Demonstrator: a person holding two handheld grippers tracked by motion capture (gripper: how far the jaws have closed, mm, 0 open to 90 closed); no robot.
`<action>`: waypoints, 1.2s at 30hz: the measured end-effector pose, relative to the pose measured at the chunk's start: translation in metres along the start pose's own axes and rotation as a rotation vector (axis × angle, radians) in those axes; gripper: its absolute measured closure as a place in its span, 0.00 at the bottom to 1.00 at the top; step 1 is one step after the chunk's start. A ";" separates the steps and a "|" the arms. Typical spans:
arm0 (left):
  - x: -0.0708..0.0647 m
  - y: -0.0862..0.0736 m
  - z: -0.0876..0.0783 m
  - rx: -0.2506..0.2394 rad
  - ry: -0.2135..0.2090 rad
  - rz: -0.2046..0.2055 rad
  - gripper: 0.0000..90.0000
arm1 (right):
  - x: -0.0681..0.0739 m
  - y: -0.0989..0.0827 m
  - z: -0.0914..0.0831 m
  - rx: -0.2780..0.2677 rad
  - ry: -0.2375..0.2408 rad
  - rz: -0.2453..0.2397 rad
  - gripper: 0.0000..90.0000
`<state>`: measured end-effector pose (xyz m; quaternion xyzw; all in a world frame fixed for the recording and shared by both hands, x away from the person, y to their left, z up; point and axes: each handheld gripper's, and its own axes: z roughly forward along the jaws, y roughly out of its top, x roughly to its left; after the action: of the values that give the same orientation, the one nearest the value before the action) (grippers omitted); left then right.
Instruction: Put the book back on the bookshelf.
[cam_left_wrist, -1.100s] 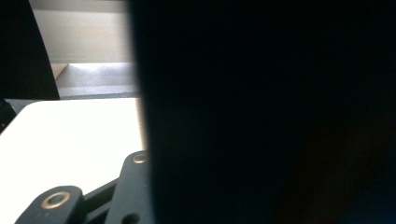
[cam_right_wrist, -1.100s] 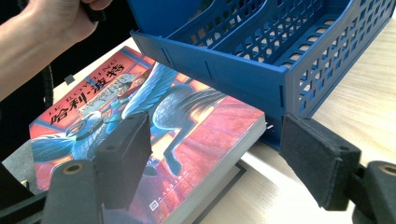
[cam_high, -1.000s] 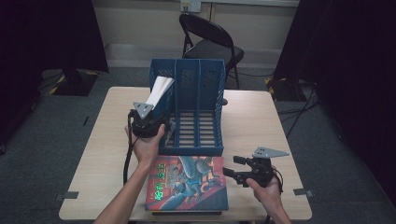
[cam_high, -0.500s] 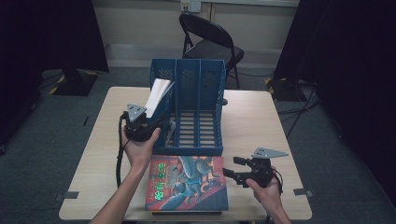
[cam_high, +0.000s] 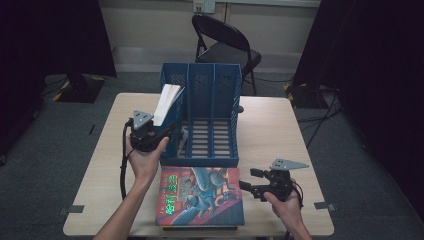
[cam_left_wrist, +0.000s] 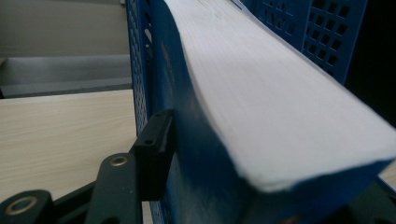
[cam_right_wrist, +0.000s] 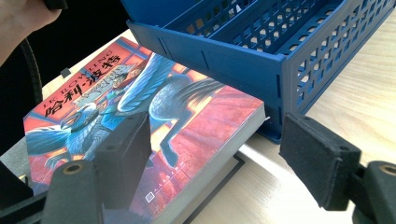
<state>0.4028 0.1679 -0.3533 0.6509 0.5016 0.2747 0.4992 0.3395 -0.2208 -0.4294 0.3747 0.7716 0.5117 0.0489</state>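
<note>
A thick book (cam_high: 167, 102) with a blue cover and white page edges (cam_left_wrist: 280, 93) leans tilted in the leftmost slot of a blue three-slot file rack (cam_high: 212, 155). My left gripper (cam_high: 172, 132) is at the rack's front left corner. Its jaws have just been opening, and the book lies between them. One pad (cam_left_wrist: 156, 140) stands right beside the blue cover; the other jaw is hidden behind the book. A colourful illustrated book (cam_high: 200, 195) lies flat in front of the rack. Open at that book's right edge is my right gripper (cam_high: 248, 179), jaws wide over its corner (cam_right_wrist: 224, 144).
The rack (cam_right_wrist: 224, 56) sits mid-table on the pale wooden table (cam_high: 270, 125). A dark, flat thing (cam_right_wrist: 219, 177) lies under the illustrated book (cam_right_wrist: 140, 107). A black folding chair (cam_high: 225, 47) stands behind the table. Bare wood lies left and right of the rack.
The left hand and its gripper have shifted left, away from the rack's front wall, while the leaning book stays in its slot. The right gripper has not moved.
</note>
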 end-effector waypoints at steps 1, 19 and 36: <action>0.001 0.001 -0.001 0.005 -0.007 0.000 0.51 | 0.000 0.000 0.000 0.001 0.000 0.000 0.27; 0.009 0.017 -0.014 0.072 -0.053 -0.024 0.48 | 0.001 -0.001 0.001 0.010 0.002 -0.005 0.27; 0.008 0.073 -0.006 0.314 -0.051 0.054 0.44 | -0.001 -0.002 0.007 0.033 -0.001 0.000 0.27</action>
<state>0.4277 0.1776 -0.2851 0.7410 0.5080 0.1896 0.3961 0.3421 -0.2171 -0.4347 0.3758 0.7799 0.4987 0.0433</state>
